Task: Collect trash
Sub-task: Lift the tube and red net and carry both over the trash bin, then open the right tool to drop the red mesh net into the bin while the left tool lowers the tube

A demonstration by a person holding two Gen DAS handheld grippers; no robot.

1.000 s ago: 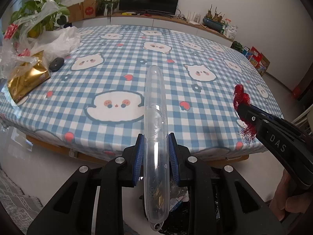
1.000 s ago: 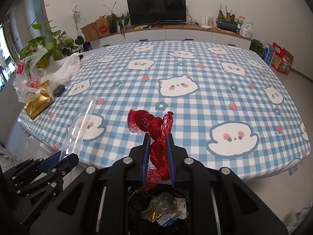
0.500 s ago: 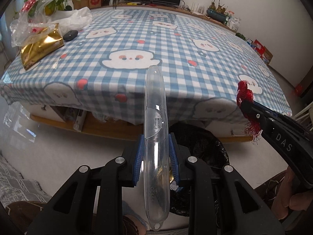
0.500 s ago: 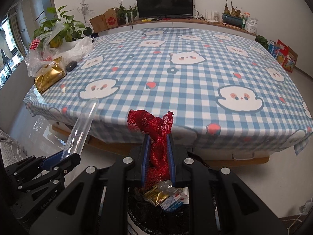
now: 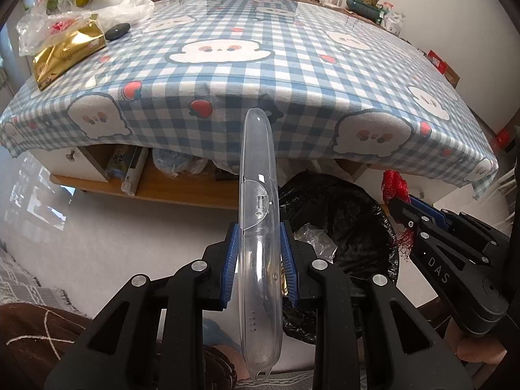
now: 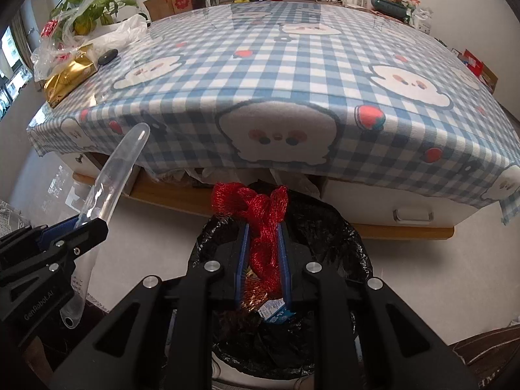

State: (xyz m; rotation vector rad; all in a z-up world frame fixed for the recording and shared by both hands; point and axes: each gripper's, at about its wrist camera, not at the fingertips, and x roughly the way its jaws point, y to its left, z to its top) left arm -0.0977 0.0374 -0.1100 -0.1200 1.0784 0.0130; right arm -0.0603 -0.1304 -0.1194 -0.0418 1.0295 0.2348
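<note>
Left wrist view: left gripper (image 5: 259, 253) clamping clear plastic case (image 5: 258, 227) mid-length, case sticking up and fwd beyond pads, hanging beside bin bag (image 5: 344, 208). Right wrist view: right gripper (image 6: 262, 253) pinching red mesh net (image 6: 260, 224) directly over bin bag (image 6: 325, 227) opening, w/ net bunching above fingertips.

Counter (image 5: 292, 74) fills upper half of both views, covered by blue-white checked cloth with ghost and strawberry prints, cloth edge hanging over near side. On counter, upper left of frame: gold packet (image 5: 66, 53), clear plastic bags (image 5: 42, 27), white bag (image 5: 126, 8), dark oval object (image 5: 117, 31). Floor (image 5: 113, 237) pale, glossy; black-lined trash bin (image 5: 344, 221) stands on it, lower centre, below counter edge.
</note>
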